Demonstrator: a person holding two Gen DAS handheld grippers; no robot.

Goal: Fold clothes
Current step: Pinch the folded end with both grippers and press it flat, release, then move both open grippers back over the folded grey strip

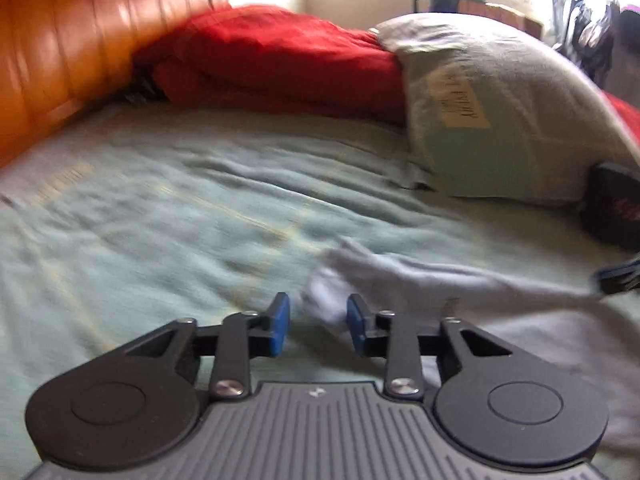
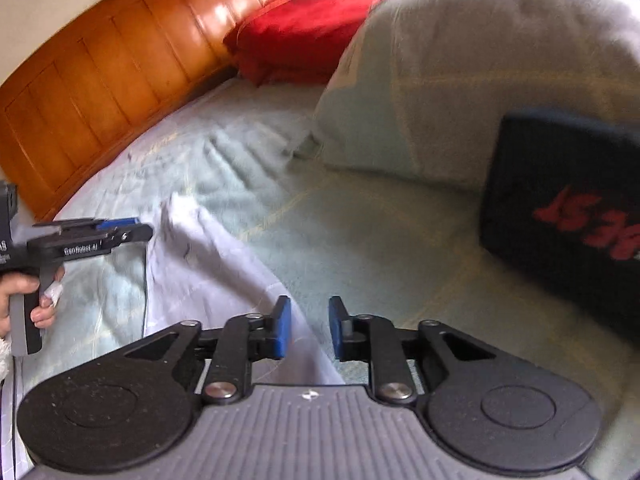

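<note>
Lying across a pale green bedsheet point(image 1: 168, 208), a white garment point(image 2: 208, 256) stretches from the left gripper toward the right one, rumpled and blurred in both views.

Left gripper point(image 1: 319, 326): blue pads spread apart, nothing pinched. A bunched white end of the garment sits just ahead of the gap, between the two pads as seen from the left wrist; contact cannot be told through the blur. The cloth runs off rightward from there toward the other tool.

Right gripper point(image 2: 307, 328): pads also spread, gap open. The garment's edge passes under and just ahead of its left pad; the right pad is over bare sheet.

From the right wrist, the left gripper shows at the far left edge, held by a hand point(image 2: 24, 300), its tip at the garment's far end.

Surroundings: grey-green pillow point(image 1: 500, 120) near the cloth, red blanket point(image 1: 280, 56) against a wooden headboard point(image 2: 100, 80), black folded item with red print point(image 2: 560, 216) beside the pillow.
</note>
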